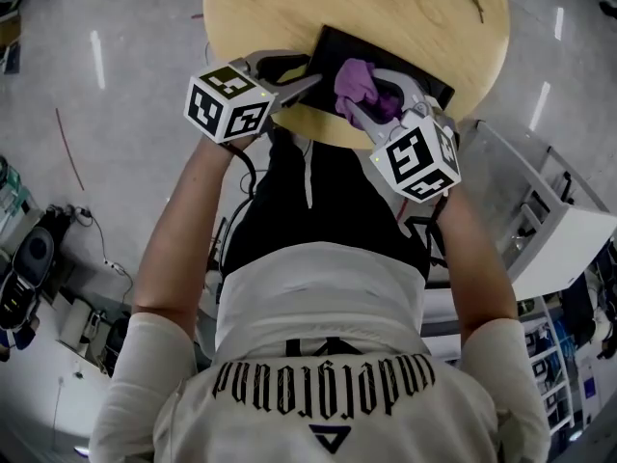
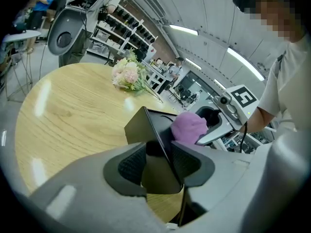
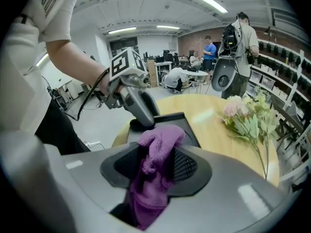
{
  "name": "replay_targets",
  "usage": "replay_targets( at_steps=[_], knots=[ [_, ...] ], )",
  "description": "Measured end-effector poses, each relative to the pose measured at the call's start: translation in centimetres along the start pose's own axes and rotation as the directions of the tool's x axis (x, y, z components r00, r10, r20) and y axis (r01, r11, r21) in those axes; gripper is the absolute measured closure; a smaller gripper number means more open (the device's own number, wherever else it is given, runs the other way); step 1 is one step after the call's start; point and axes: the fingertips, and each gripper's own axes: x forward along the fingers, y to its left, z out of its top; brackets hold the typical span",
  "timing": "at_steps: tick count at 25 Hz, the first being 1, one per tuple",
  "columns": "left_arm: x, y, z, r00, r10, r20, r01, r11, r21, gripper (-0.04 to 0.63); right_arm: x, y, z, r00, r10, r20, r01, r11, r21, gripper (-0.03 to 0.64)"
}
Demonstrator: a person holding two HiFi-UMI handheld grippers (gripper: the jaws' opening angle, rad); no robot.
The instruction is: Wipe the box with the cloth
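Head view: box point(image 1: 333, 54) at table point(image 1: 280, 8) edge

- Round wooden table point(image 1: 260, 8) serves as the landmark.
- Flowers point(image 3: 235, 108) lie on the table, near its far edge.
- White cabinet point(image 1: 554, 225) stands on the floor just beside the table.
- Shelves point(image 2: 121, 25) stand beyond the table.
- People point(image 3: 241, 38) stand beyond the table.
- Cables point(image 1: 101, 249) lie on the floor, apart from the table.
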Motion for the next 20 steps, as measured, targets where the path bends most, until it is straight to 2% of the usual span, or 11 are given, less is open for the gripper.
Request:
replay_targets(
  at_steps=[7, 11, 16, 20],
  knots=[
    [0.6, -0.7, 0.5, 0.999, 0.027, -0.017, -0.027, 1.000, -0.003, 0.428, -5.8, 2.2, -6.7, 0.997, -0.019, -0.076, 0.023, 0.998, 0.056, 0.461],
    [0.2, -1.0, 0.4, 0.999, 0.045, -0.024, -0.045, 0.999, -0.008, 0.431, -8.2, 2.9, -9.1, 0.993, -0.035, -0.114, 0.046, 0.995, 0.089, 0.461],
    [0.2, -0.8, 0.5, 0.998, 0.056, -0.011, -0.057, 0.998, -0.034, 0.431, -8.5, 3.0, -9.5, 0.989, -0.098, -0.111, 0.112, 0.985, 0.130, 0.460],
    [0.3, -0.7, 0.4, 0.998, 0.055, -0.004, -0.055, 0.997, -0.045, 0.430, -6.7, 3.2, -7.7, 0.985, -0.150, -0.081, 0.161, 0.973, 0.165, 0.460]
  ],
)
